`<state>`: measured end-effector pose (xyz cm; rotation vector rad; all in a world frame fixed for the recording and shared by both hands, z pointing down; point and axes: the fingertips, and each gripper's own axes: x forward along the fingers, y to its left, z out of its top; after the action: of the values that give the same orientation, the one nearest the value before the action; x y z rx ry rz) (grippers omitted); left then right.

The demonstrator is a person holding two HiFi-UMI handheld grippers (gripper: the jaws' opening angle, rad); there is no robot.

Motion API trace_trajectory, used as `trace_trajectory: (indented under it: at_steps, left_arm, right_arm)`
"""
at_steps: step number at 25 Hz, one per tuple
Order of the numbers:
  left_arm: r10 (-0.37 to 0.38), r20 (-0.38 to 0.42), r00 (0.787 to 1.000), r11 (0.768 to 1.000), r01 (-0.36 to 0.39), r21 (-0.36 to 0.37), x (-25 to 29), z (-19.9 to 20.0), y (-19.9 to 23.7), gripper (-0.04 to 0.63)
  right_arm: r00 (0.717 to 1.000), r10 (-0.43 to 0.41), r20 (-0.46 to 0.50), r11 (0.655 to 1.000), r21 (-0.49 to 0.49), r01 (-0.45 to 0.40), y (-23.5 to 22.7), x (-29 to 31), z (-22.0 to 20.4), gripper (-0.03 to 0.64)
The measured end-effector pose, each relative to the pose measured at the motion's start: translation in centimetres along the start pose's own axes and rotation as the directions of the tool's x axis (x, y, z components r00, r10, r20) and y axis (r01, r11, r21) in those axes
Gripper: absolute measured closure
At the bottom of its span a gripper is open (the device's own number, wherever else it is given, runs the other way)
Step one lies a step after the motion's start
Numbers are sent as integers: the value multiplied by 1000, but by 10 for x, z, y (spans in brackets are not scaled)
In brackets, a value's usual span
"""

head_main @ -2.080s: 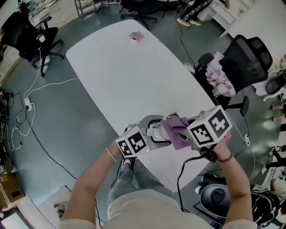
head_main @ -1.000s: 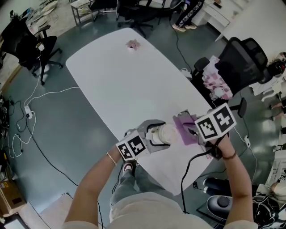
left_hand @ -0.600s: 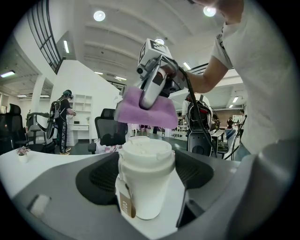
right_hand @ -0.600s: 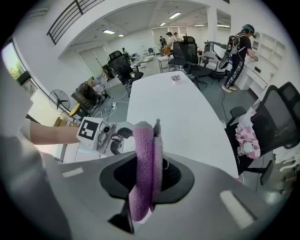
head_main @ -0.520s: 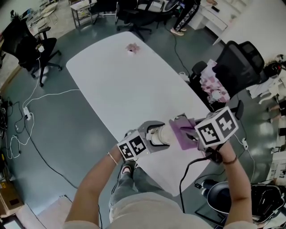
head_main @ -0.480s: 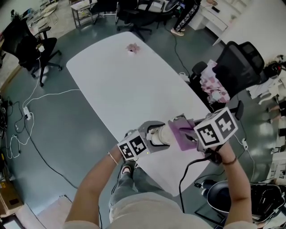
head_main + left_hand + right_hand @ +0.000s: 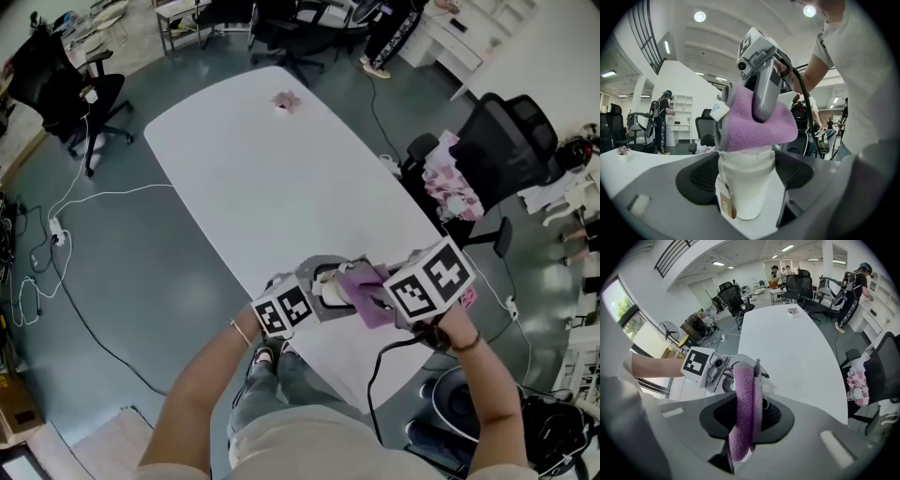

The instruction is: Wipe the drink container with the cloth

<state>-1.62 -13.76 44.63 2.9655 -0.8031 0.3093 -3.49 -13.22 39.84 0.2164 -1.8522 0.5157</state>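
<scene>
A white drink cup [image 7: 745, 185] with a small hanging tag stands between the pads of my left gripper [image 7: 746, 176], which is shut on it above the table's near end. In the head view the cup [image 7: 330, 287] pokes out of the left gripper [image 7: 314, 292]. A purple cloth [image 7: 744, 408] is folded between the jaws of my right gripper [image 7: 749, 416], which is shut on it. The cloth [image 7: 752, 123] lies over the cup's top and rim; from above the cloth [image 7: 367, 293] covers the cup's right end, with the right gripper [image 7: 380, 298] behind it.
A long white oval table [image 7: 281, 178] runs away from me; a small pink potted plant [image 7: 285, 101] sits at its far end. A black office chair [image 7: 506, 150] with a pink garment stands to the right. More chairs, floor cables and people are around the room.
The right gripper has brought the cloth left, back onto the cup's top, after drawing away to the right a second ago. The left gripper kept the cup almost still.
</scene>
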Motion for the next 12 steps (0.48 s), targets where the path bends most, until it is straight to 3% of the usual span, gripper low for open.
trace_trajectory:
  at_steps: [12]
  left_arm:
    - [-1,0,1000,1000,1,0,0,-2,0,218]
  right_arm:
    - [1000,4,-16,999,32,-4,-14,12,0,548]
